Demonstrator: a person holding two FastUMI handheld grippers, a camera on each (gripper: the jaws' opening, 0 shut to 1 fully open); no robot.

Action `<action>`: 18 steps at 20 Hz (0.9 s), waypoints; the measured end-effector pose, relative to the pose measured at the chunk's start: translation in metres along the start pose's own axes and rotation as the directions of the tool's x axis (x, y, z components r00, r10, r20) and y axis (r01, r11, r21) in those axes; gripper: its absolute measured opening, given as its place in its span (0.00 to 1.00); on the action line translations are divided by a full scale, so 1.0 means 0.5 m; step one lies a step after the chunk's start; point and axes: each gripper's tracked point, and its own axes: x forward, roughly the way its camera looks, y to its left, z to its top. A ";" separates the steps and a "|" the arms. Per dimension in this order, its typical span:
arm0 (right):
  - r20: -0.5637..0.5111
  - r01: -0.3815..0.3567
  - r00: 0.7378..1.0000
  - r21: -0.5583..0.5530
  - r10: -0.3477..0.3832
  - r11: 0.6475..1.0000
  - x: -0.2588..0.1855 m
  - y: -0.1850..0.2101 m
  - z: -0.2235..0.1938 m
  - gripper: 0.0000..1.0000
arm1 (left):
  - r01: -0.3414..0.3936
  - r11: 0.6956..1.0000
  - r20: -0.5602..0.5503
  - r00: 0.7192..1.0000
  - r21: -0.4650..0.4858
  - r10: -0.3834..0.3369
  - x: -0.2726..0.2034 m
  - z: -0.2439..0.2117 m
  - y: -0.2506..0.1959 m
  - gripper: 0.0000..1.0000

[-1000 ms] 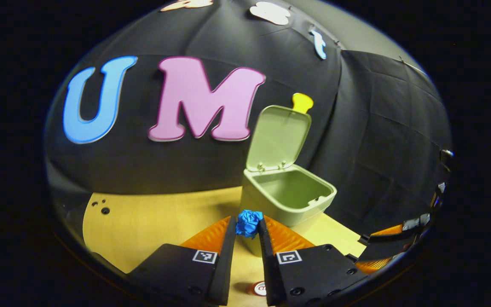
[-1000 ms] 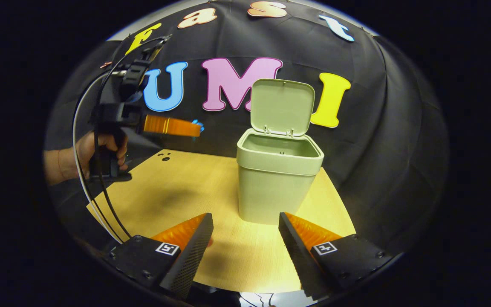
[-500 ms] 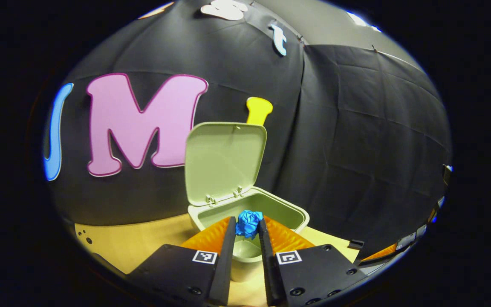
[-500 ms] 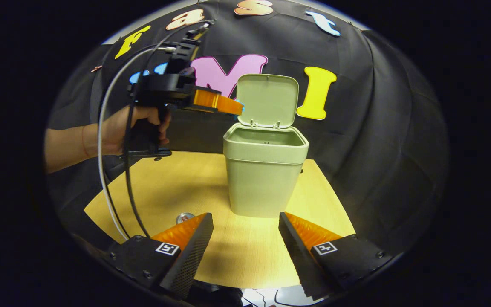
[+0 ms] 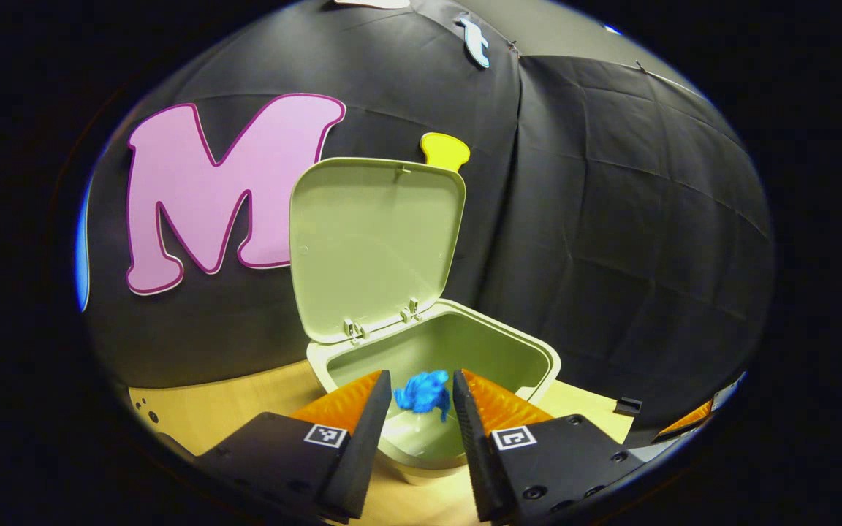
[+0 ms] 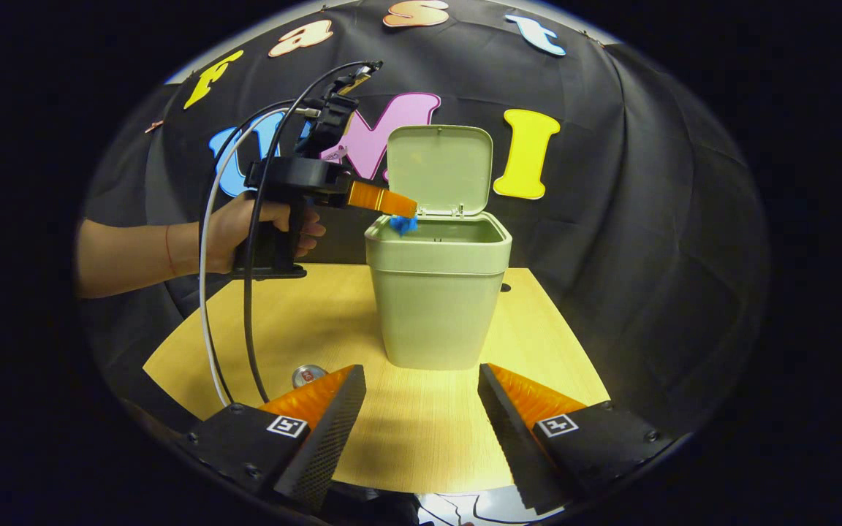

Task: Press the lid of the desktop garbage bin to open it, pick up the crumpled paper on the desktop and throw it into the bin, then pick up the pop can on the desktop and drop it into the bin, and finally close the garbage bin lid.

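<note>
Over the open bin (image 5: 435, 431) in the left gripper view, we are holding our left gripper (image 5: 418, 398) with its fingers spread a little. The blue paper ball (image 5: 423, 393) is sitting loose between them, above the bin's mouth, and the lid (image 5: 373, 245) is standing up.

Across the table (image 6: 421, 438) in the right gripper view, we are keeping our right gripper (image 6: 421, 416) wide apart, holding nothing. The pop can (image 6: 309, 375) is lying near its left finger, and a hand (image 6: 245, 230) is holding the left gripper by the bin's rim.

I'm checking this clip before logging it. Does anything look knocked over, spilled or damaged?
Nothing stands out. The bin stands upright with its lid open, the blue paper is over its opening, and the can sits on the table.
</note>
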 end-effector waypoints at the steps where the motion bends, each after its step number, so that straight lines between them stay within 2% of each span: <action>1: 0.003 0.001 1.000 0.001 -0.001 1.000 0.000 -0.002 0.004 0.98 | -0.005 1.000 -0.007 1.000 0.005 0.005 0.003 -0.003 0.002 0.61; 7: 0.017 -0.029 0.999 0.000 0.029 1.000 0.011 0.009 0.019 0.98 | -0.044 0.999 0.004 0.999 0.022 0.044 -0.034 -0.001 0.023 0.83; 13: 0.014 -0.142 0.990 -0.050 0.143 0.989 0.026 0.083 0.028 0.98 | -0.101 0.994 0.047 0.994 -0.037 0.103 -0.150 -0.013 0.070 0.90; 18: -0.027 -0.267 0.964 -0.109 0.266 0.957 0.053 0.157 0.017 0.98 | -0.201 0.978 0.077 0.976 -0.052 0.205 -0.254 -0.025 0.116 0.94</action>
